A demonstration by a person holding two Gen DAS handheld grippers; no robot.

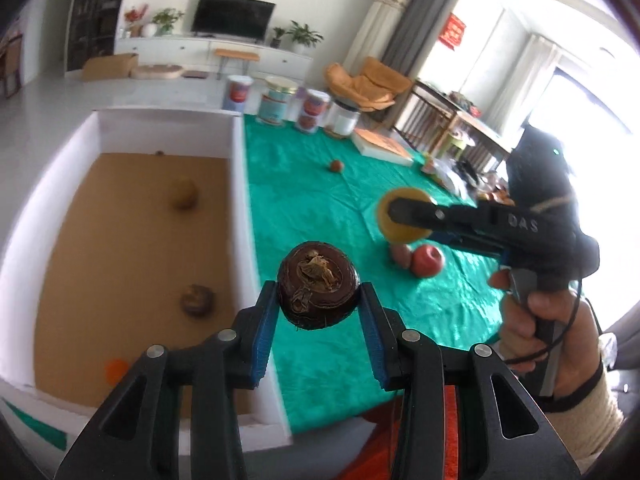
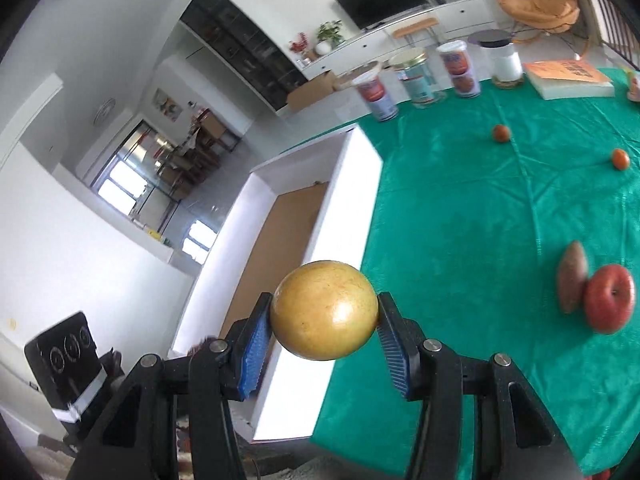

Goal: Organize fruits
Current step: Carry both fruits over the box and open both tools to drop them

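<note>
While the left gripper [image 1: 318, 300] clamps a dark brown fruit [image 1: 318, 285] just right of the white box's wall [image 1: 240, 216], the right gripper [image 2: 325, 322] grips a yellow fruit [image 2: 324, 310] farther right over the green cloth [image 2: 460, 240]; the left seems nearer the box.

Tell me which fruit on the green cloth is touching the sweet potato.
The red apple. It leans against the sweet potato, while the two small orange fruits lie apart, farther back on the cloth.
</note>
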